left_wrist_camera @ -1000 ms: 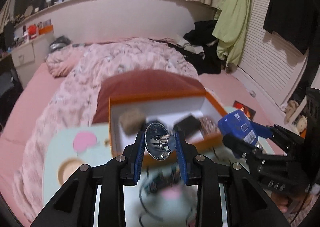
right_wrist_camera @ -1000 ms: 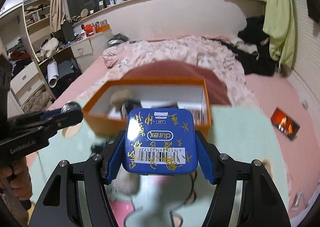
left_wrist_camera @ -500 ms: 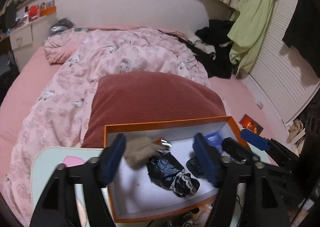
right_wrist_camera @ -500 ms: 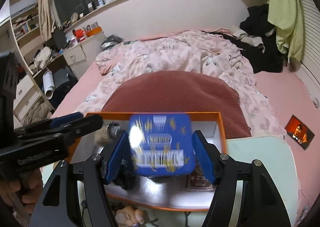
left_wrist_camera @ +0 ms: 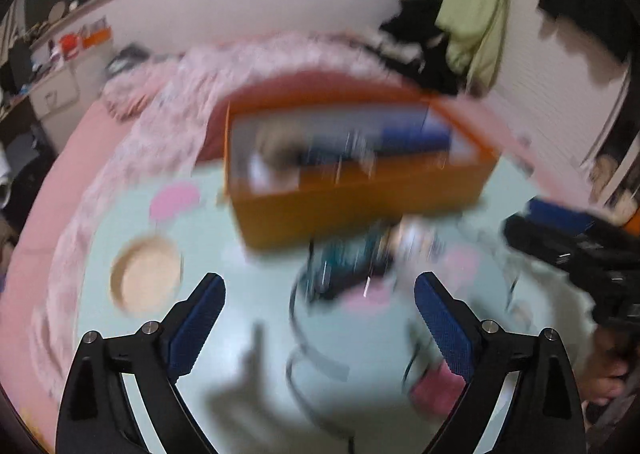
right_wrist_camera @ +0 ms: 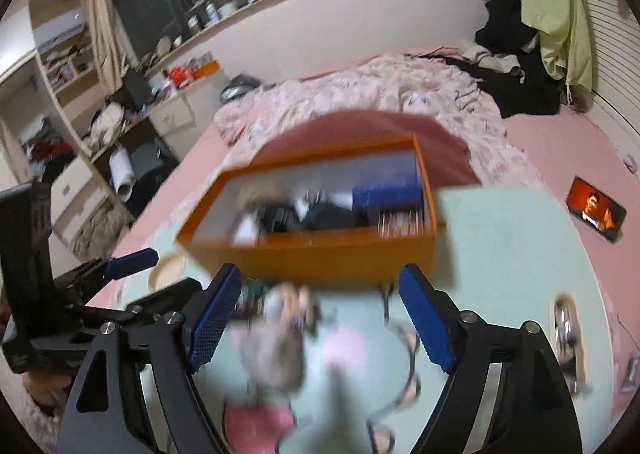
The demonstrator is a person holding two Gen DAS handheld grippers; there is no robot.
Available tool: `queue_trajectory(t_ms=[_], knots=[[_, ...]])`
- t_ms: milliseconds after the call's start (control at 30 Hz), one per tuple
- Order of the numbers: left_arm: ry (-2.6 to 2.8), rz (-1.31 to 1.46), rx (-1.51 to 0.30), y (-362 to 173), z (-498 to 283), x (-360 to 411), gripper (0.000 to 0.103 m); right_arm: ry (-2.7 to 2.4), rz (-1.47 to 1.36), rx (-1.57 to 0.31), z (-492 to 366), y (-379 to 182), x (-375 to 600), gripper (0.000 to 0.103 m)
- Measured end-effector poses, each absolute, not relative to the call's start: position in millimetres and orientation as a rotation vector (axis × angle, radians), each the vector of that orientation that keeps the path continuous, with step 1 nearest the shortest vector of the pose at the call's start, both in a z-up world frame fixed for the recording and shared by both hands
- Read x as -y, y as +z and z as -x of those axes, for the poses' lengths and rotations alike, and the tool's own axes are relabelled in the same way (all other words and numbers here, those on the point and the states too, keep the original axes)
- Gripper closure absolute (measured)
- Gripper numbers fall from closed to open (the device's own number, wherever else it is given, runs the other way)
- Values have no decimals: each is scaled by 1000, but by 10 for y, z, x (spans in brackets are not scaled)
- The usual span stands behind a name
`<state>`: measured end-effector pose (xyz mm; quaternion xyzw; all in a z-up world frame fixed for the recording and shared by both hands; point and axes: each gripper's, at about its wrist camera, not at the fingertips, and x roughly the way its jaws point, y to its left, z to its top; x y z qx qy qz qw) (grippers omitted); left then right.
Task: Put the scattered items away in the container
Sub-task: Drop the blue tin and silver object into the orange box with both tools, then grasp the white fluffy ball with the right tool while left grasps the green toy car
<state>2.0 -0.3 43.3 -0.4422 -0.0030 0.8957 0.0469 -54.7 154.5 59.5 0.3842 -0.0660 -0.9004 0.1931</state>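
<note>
Both views are motion-blurred. An orange box (left_wrist_camera: 360, 202) with a white inside stands at the far side of a pale green table (left_wrist_camera: 248, 318); it also shows in the right wrist view (right_wrist_camera: 332, 254). A blue tin (right_wrist_camera: 386, 194) lies inside it at the right, with dark items beside it. My left gripper (left_wrist_camera: 320, 318) is open and empty above the table, short of the box. My right gripper (right_wrist_camera: 320, 318) is open and empty, also short of the box. Blurred small items and a dark cable (left_wrist_camera: 344, 270) lie on the table between the grippers and the box.
A round wooden dish (left_wrist_camera: 146, 278) sits on the table's left. A pink item (right_wrist_camera: 260, 424) lies near the front edge. A red pillow (right_wrist_camera: 364, 130) and pink bedding lie behind the box. A photo card (right_wrist_camera: 596, 208) lies on the bed at right.
Both grippers have pulled back from over the box to above the table. The blue tin, released from the right gripper, now lies in the box. The left gripper's shiny metal piece is gone.
</note>
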Motion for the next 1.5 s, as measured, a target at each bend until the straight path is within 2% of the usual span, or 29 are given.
queue_trajectory(t_ms=[100,167,300,533,833,900,1000,1067,1133,1300,1500], knots=[[2699,1455,25,175,-104,16,6,-2510,-1140,107,347,446,-1481,22],[2751,1451,-40,107,-150,-13,0,-2507,-1162,71,262,346,-1438,22],[2753,1446,-25,60,-142,-8,0,-2513,-1273,10,272,74,-1440,22],[2763,1431,-15,16,-159,-54,0,-2542,-1273,-167,217,13,-1278,19],[2789,1439,14,86,-182,46,0,-2452,-1136,-56,278,210,-1151,20],[2788,1437,12,85,-186,45,0,-2441,-1142,-33,355,239,-1076,25],[2789,1437,14,83,-191,41,0,-2405,-1173,-28,436,220,-990,43],[2789,1437,13,82,-188,45,0,-2357,-1231,-45,477,151,-940,70],[2788,1437,14,82,-192,43,0,-2320,-1251,-42,465,105,-954,83],[2773,1416,22,113,-212,34,0,-2336,-1213,8,304,154,-1153,84],[2767,1250,13,333,-111,-48,0,-2416,-1181,32,270,248,-1446,84]])
